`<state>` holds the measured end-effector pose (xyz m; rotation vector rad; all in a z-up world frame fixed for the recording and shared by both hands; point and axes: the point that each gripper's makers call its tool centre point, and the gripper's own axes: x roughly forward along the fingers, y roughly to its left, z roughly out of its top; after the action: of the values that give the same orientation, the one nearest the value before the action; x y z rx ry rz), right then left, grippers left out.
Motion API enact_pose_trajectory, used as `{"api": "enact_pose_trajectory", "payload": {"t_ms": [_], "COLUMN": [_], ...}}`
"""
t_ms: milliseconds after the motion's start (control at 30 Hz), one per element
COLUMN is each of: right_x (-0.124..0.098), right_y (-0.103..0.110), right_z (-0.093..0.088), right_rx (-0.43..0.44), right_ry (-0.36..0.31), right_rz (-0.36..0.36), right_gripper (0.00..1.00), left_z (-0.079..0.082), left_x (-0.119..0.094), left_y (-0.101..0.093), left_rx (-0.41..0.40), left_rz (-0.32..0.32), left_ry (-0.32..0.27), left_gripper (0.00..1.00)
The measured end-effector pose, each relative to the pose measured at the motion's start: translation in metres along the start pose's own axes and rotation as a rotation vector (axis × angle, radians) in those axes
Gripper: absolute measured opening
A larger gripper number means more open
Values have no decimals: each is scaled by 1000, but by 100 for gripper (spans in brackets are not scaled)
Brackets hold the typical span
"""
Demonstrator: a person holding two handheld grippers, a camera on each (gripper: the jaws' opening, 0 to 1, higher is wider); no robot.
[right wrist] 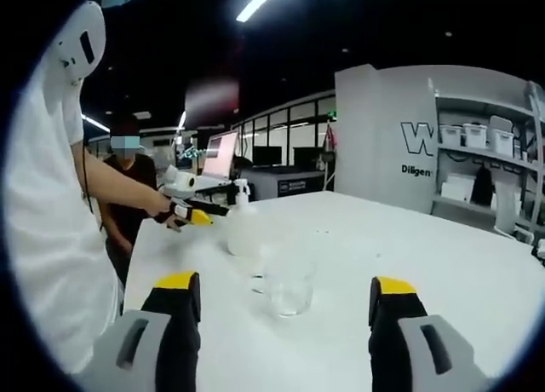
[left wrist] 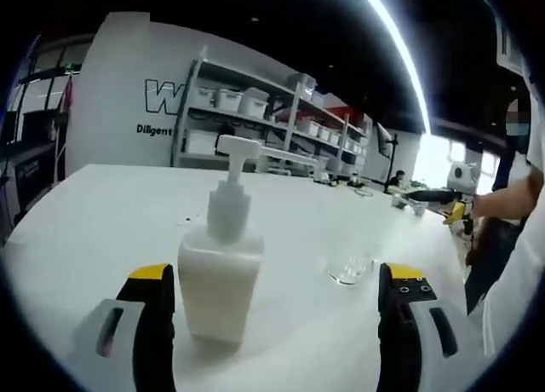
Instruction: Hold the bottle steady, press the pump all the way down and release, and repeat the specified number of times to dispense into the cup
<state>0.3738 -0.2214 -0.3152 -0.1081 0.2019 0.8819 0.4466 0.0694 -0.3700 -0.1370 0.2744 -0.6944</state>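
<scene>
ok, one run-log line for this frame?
phase: approach | left gripper: open, near pump bottle, not gripping | right gripper: open, facing cup | pump: unpressed

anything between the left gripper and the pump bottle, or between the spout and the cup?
Nothing visible. In the left gripper view the pump bottle stands just ahead of the open left gripper, near its left jaw, with bare table around it. The clear cup sits apart to the right, where the spout points, with nothing between.

Probably lab: bin-stocked shelving (left wrist: 255, 119), monitor (right wrist: 219, 156)

White wall (left wrist: 128, 85): large "W"; below it "Diligent"
</scene>
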Motion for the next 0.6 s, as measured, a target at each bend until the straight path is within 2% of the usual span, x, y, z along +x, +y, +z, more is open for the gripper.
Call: {"api": "enact_pose_trajectory", "payload": {"t_ms": [200,267,300,333,433,467,567,600], "right_x": [-1,-2,-3,-4,-7,-7,-10,-9], "right_y": [-1,-2,-2,-2,-1,-2,-5,-3], "right_z": [1,2,2,5,11,12,22,20], "right_rx": [4,-18,11,-24,-22,-28,-37,-30], "right_ry": [1,-1,1,-15,-35,-42,-87,-76], "right_rz": [0,-8,-6,-13,-13,-16,-25,-15], "right_gripper": [79,79,79,80,85,91,95,93], "left_z": [0,0,-1,-1,0,0,0,-1], "left_x": [7,10,11,12,12,12,13,14], "left_y": [1,1,1,2,3,2,2,3], "left_rx": [-9,-7,-5,-7,-18,-13,-16,-7], "left_rz": [-5,-6,-7,-7,-8,-9,-11,-9], "left_ry": [-3,1,4,2,-3,-2,-2,3], "left_gripper": [97,97,98,98,98,98,98,98]}}
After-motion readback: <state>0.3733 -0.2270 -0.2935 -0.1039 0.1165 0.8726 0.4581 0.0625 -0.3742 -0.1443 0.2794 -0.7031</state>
